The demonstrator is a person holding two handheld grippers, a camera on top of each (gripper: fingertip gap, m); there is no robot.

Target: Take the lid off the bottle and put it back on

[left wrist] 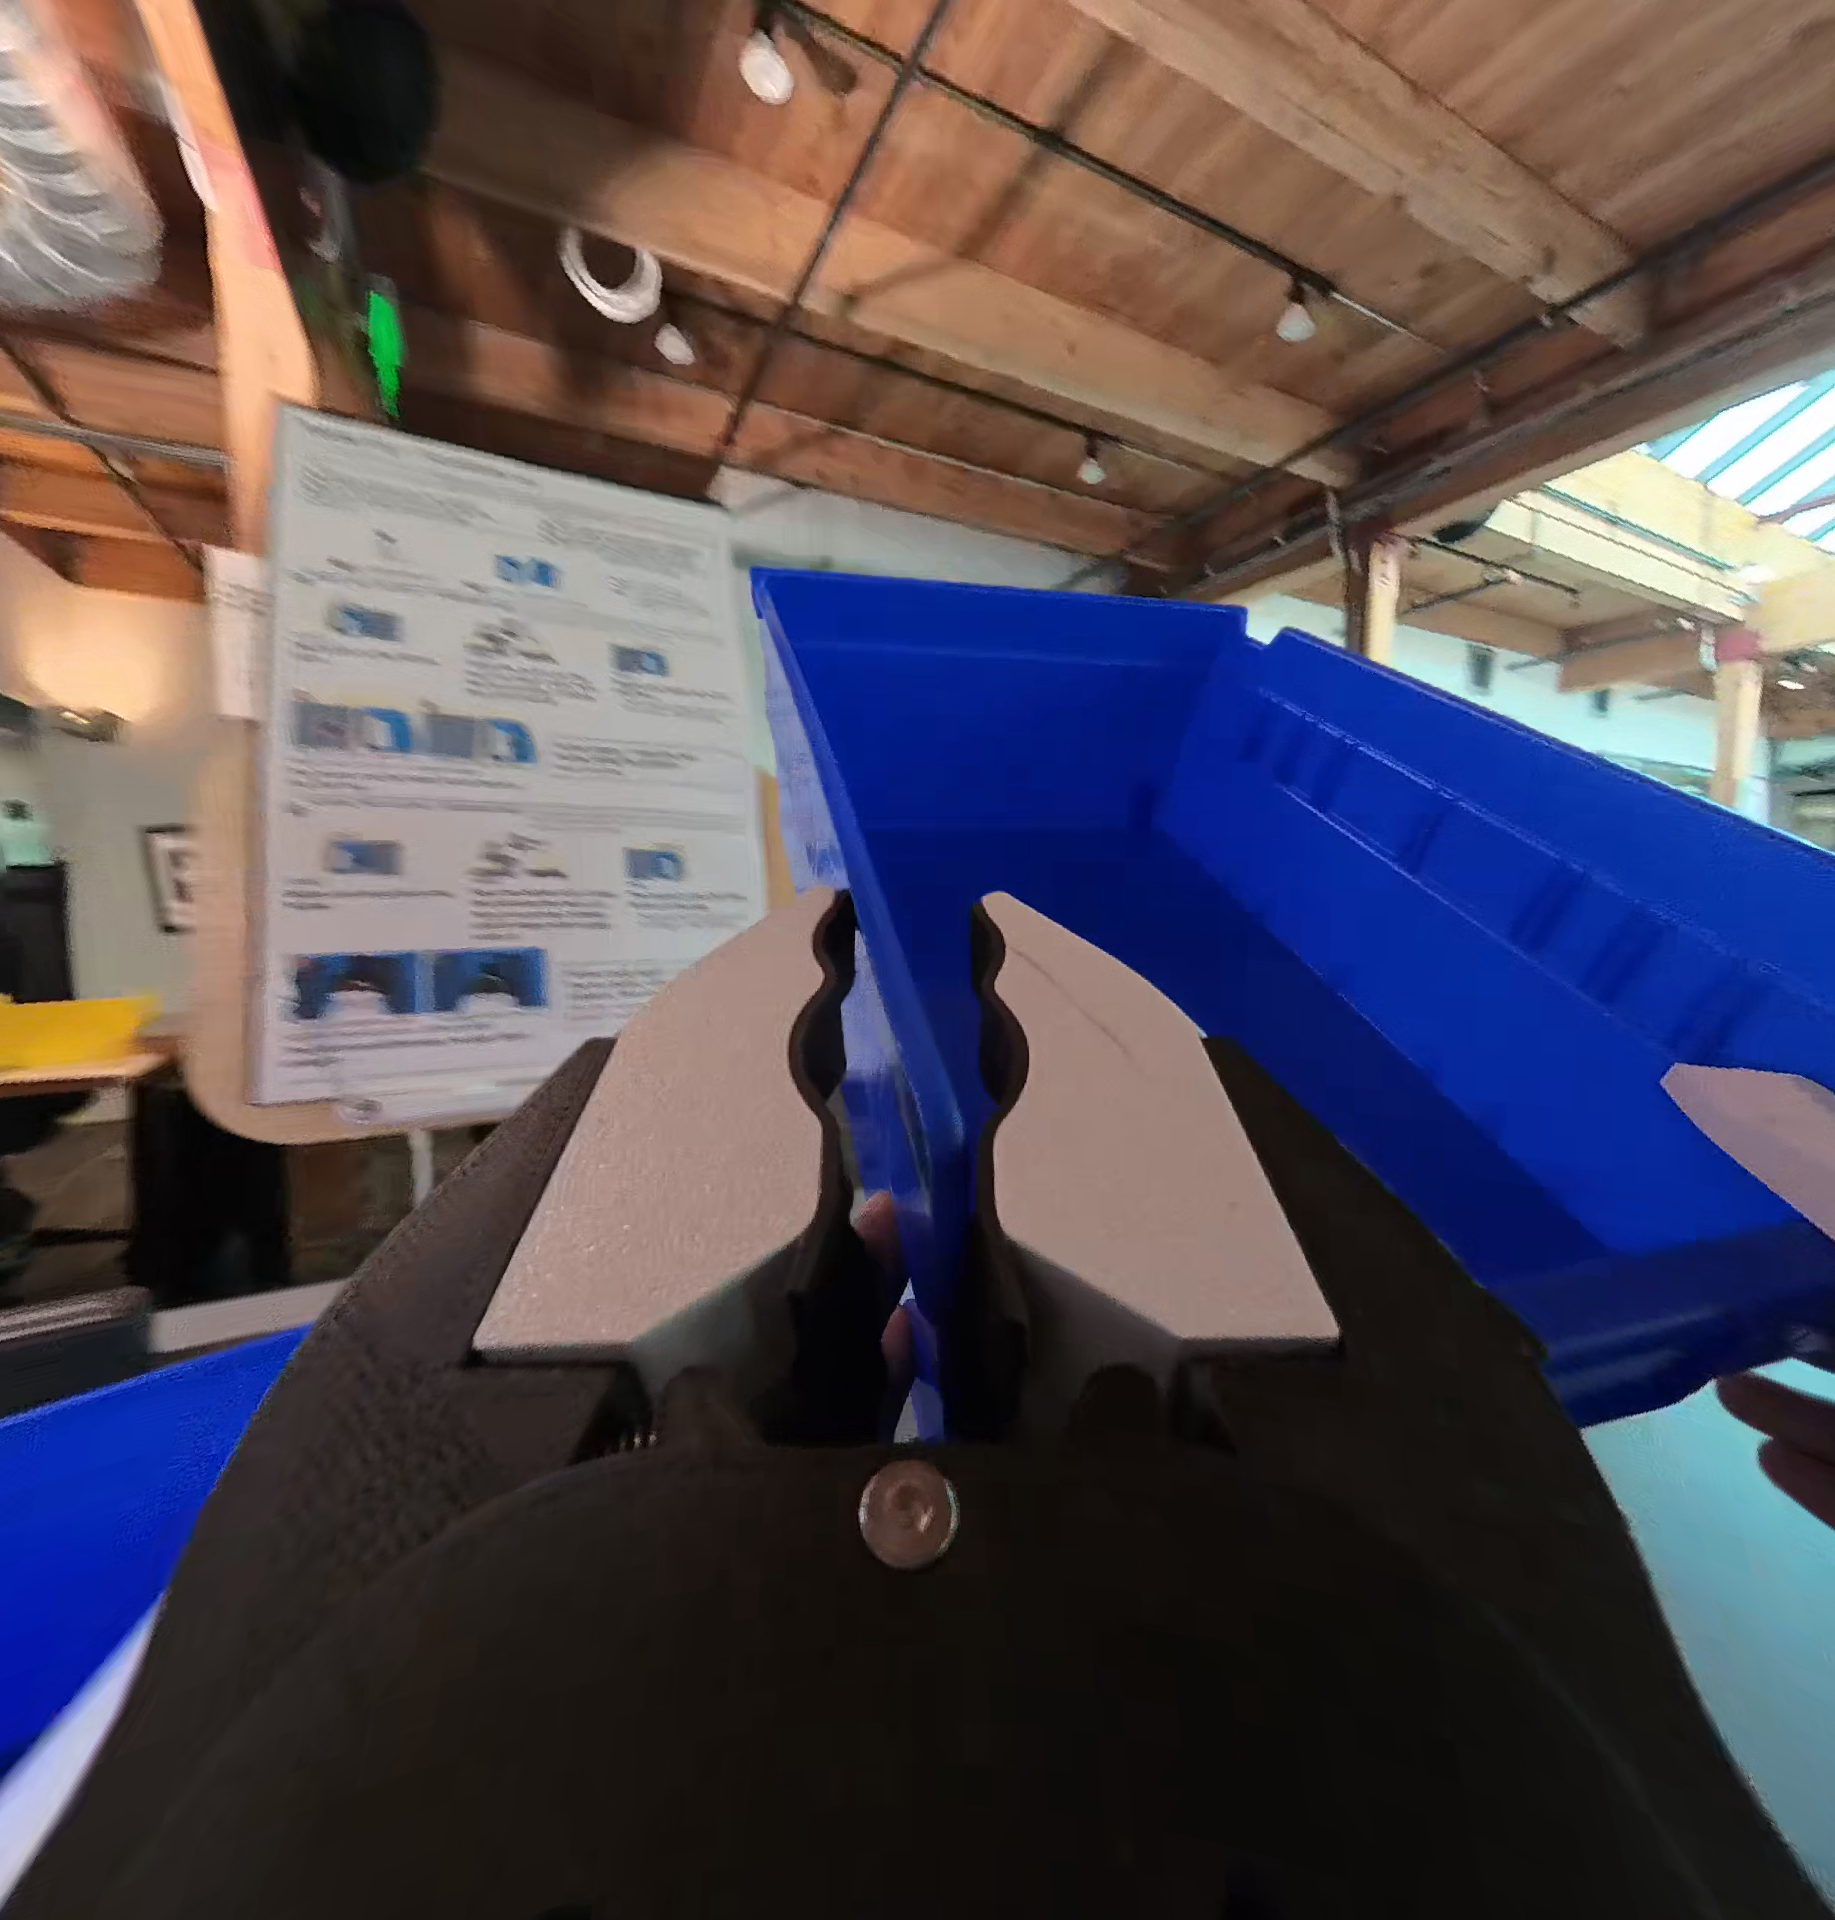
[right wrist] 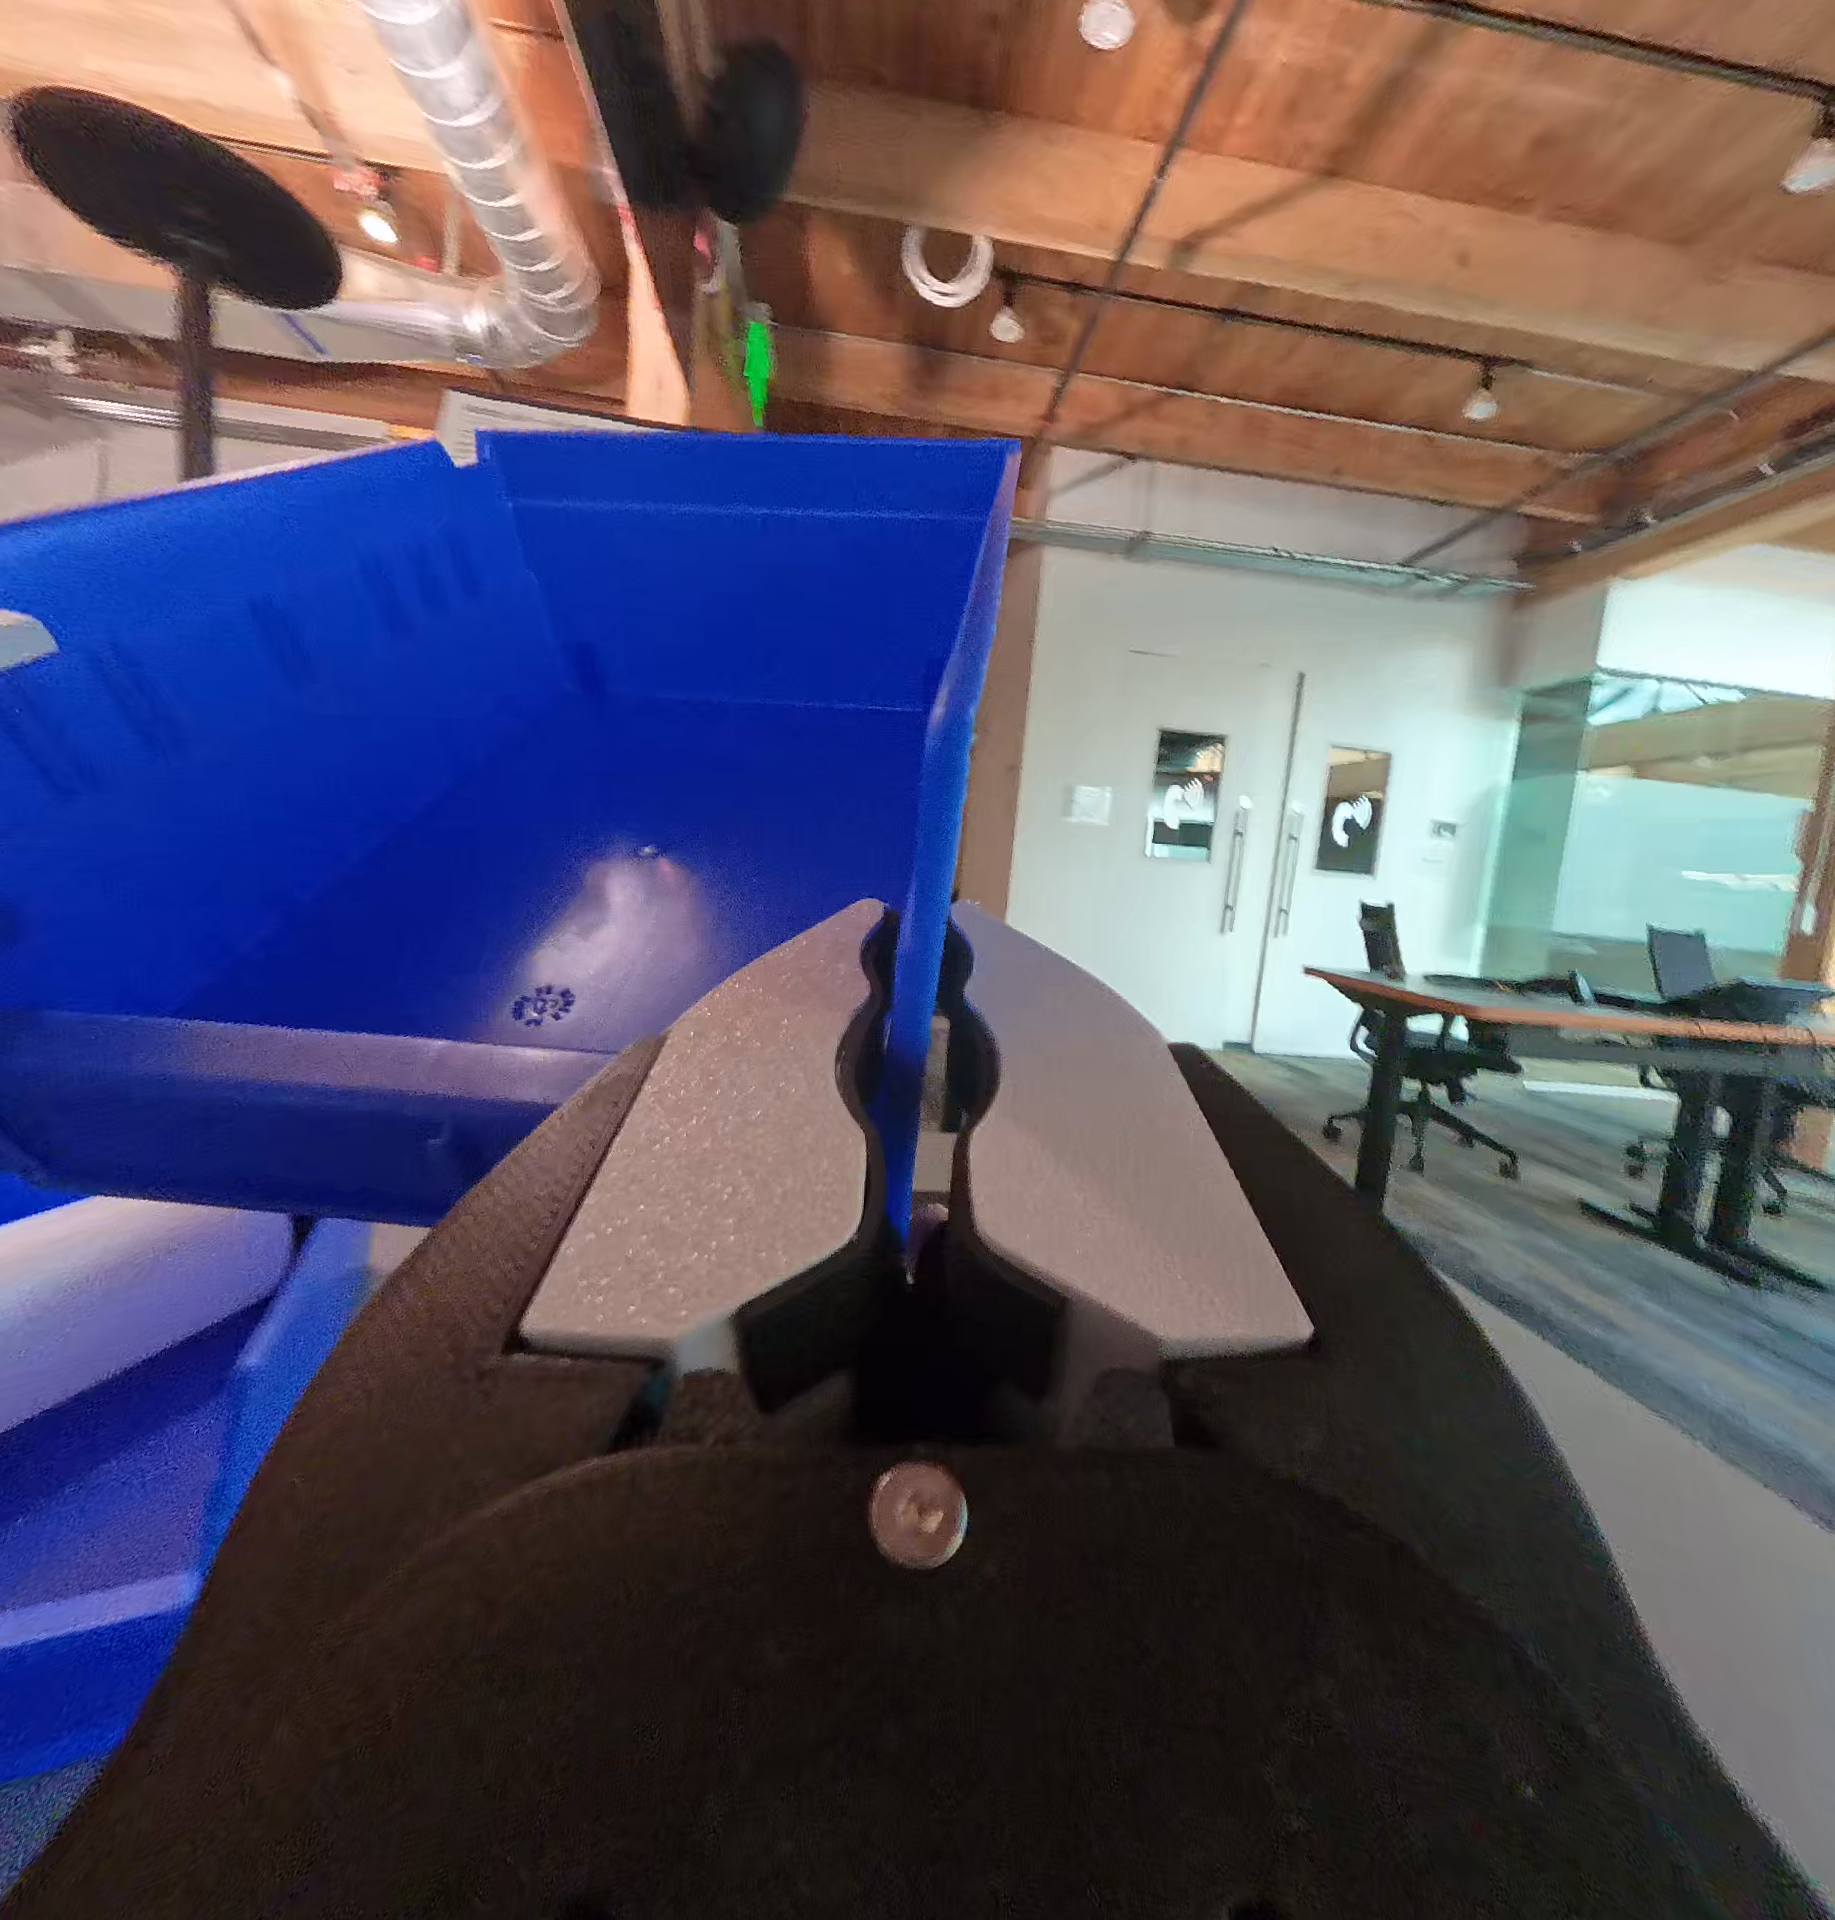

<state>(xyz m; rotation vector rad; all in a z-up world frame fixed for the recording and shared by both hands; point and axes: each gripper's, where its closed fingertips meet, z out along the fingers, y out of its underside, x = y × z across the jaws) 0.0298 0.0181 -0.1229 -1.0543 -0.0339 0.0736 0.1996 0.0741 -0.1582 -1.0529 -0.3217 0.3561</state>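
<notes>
Evidently nowhere yet: no bottle or lid anywhere in frame. Left claw (left wrist: 911, 914) and right claw (right wrist: 918, 914) each clamped on opposite walls of a raised blue bin (left wrist: 1308, 831), centre frame.

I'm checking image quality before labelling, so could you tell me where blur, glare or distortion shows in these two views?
Left wrist view: the poster is smeared by motion blur, while the left gripper and blue bin stay fairly sharp; ceiling beams bow from the wide-angle lens. Right wrist view: a pale glare patch sits on the bin floor, its left part blurs, and the desk looks soft.
</notes>
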